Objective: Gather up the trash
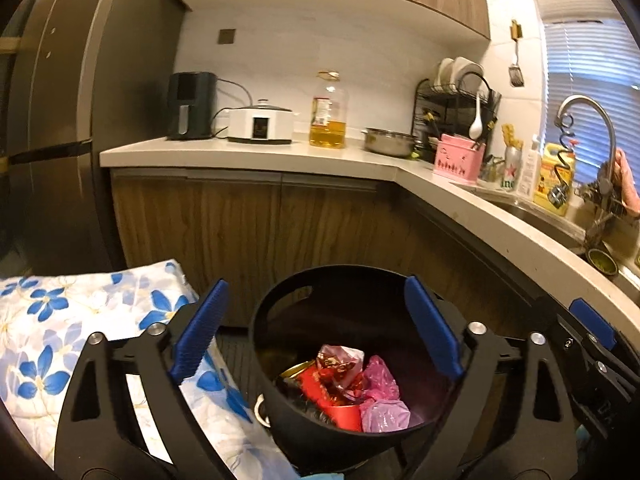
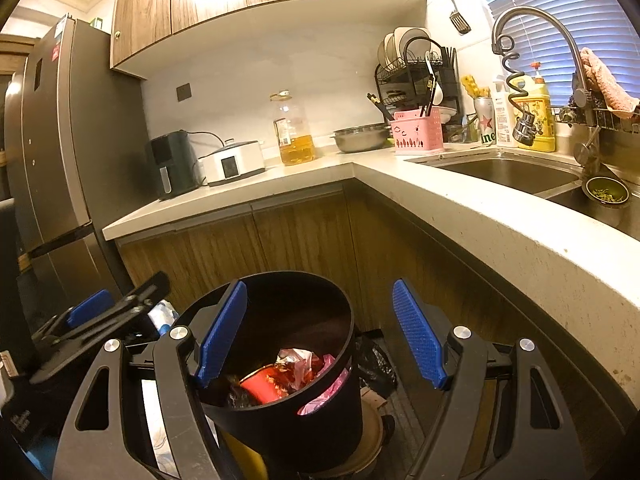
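Left gripper (image 1: 316, 336): jaws wide, nothing held, hovering over black bin (image 1: 280, 308). Right gripper (image 2: 320, 334): same, wide open, empty, left pad just inside bin rim. Bin on floor by corner cabinets, below counter (image 2: 460, 204); holds red cup (image 1: 344, 416), pink plastic bag (image 1: 384, 396), red wrapper (image 1: 340, 364). Floral cloth (image 1: 60, 320) beside bin on left. Looks like between pickups or drop just done, can't tell which. Next, prob: locate more trash; dark bag (image 2: 374, 364) on floor behind bin is a candidate, needs low reach w/ right.
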`<state>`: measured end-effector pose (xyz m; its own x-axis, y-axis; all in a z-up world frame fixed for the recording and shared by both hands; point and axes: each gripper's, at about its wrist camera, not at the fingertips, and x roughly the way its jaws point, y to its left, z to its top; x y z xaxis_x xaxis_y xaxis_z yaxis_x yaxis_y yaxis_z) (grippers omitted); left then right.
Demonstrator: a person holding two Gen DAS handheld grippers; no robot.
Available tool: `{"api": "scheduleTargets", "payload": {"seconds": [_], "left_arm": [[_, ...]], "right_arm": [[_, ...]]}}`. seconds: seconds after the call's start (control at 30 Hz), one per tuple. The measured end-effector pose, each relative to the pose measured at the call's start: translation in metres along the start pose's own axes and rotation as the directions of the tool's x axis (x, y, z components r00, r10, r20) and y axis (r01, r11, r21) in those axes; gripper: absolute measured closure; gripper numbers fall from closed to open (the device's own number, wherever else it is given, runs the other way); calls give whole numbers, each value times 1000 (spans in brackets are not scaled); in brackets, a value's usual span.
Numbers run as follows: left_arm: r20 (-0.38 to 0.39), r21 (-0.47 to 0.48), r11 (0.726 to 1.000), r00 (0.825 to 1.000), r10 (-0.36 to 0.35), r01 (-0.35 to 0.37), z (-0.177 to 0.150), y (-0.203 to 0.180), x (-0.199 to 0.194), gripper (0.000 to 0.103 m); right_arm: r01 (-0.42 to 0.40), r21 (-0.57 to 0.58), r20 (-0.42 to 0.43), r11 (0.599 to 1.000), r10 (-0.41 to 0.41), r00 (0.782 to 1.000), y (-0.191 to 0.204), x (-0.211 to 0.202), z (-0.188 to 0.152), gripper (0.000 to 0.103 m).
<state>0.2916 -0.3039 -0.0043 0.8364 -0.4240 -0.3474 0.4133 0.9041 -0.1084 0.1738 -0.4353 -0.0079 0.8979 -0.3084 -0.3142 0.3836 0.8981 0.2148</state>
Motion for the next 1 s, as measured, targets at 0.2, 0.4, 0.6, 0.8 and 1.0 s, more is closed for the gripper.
{"api": "scheduleTargets", "payload": {"seconds": [0.2, 0.4, 0.6, 0.8, 1.0], "left_arm": [[-23, -29, 998, 998, 59, -60, -7, 23, -23, 8], [-33, -4, 985, 984, 173, -173, -19, 41, -60, 6], [-23, 23, 979, 979, 204, -204, -26, 52, -103, 6], [-1, 4, 976, 976, 217, -217, -31, 66, -147, 6], [2, -11, 976, 976, 217, -216, -41, 75, -182, 6]], "right_arm": [[-9, -11, -10, 1000, 9, 1000, 6, -9, -2, 23], [-41, -58, -34, 997, 39, 999, 25, -23, -8, 16], [-64, -116, -54, 991, 58, 997, 47, -47, -16, 6], [-70, -145, -40, 987, 65, 997, 58, -78, -21, 6], [-80, -161, -45, 984, 73, 996, 68, -111, -30, 6]]}}
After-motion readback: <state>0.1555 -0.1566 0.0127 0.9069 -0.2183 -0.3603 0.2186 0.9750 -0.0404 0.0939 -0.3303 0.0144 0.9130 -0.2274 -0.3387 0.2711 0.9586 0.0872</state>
